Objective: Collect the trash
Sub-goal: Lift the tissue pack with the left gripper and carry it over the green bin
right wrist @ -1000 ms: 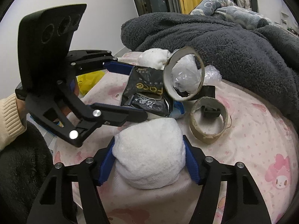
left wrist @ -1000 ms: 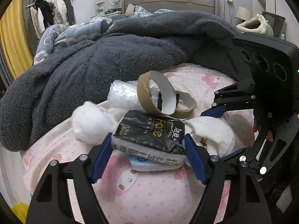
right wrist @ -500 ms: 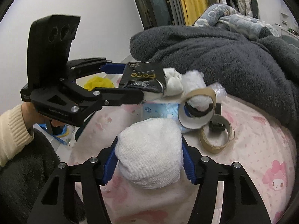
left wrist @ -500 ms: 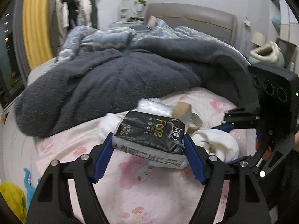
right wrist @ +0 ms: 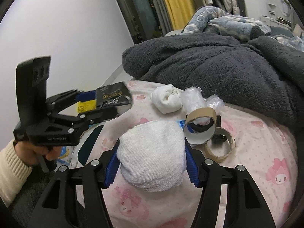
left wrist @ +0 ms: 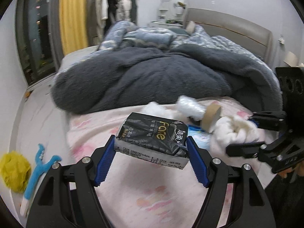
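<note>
My left gripper (left wrist: 152, 152) is shut on a black tissue pack (left wrist: 152, 136) and holds it above the pink bedsheet (left wrist: 144, 190); both show in the right wrist view, the gripper (right wrist: 102, 104) with the pack (right wrist: 112, 95) at the bed's left edge. My right gripper (right wrist: 152, 161) is shut on a white wad of cloth (right wrist: 152, 153), seen from the left wrist view (left wrist: 235, 131). On the sheet lie a second white wad (right wrist: 167, 100), crumpled clear plastic (right wrist: 193, 98), two cardboard tape rings (right wrist: 201, 129) and a blue wrapper (left wrist: 201, 136).
A dark grey fleece blanket (right wrist: 218, 68) is heaped behind the trash. On the floor left of the bed lie a yellow bag (left wrist: 13, 169) and a blue toy (left wrist: 41, 165). A headboard (left wrist: 237, 32) and a clothes rack (left wrist: 114, 3) stand at the back.
My left gripper has lifted the tissue pack off the pile and carried it left, toward the bed's edge. My right gripper has kept its hold on the white wad and risen slightly.
</note>
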`<state>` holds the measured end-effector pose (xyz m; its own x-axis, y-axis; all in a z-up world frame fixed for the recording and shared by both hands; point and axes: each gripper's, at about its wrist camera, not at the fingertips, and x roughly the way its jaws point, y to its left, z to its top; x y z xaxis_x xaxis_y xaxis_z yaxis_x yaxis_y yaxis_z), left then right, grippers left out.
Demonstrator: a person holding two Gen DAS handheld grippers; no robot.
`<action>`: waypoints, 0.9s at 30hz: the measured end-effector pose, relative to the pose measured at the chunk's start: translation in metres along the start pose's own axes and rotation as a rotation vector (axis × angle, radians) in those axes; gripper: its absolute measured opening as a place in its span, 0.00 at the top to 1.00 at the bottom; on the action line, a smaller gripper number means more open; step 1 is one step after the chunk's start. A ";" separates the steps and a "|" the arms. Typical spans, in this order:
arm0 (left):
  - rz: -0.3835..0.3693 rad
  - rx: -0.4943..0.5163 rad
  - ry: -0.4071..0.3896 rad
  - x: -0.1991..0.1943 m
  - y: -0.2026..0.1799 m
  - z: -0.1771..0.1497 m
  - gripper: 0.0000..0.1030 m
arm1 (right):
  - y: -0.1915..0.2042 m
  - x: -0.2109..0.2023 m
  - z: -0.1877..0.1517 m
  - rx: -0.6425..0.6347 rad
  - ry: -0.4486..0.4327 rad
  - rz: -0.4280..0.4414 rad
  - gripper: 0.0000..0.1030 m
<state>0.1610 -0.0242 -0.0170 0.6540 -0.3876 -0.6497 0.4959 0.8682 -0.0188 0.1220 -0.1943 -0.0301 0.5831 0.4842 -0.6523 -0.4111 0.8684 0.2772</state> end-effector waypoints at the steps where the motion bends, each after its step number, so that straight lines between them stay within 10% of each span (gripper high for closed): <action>1: 0.018 -0.013 0.001 -0.003 0.004 -0.002 0.27 | 0.003 0.000 0.002 0.006 -0.004 -0.004 0.41; 27: 0.288 -0.241 0.076 -0.058 0.090 -0.077 0.27 | 0.110 0.044 0.033 -0.089 -0.004 0.059 0.41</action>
<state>0.1231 0.1000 -0.0395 0.6985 -0.1006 -0.7085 0.1433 0.9897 0.0007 0.1255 -0.0742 -0.0045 0.5584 0.5351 -0.6339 -0.5058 0.8253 0.2511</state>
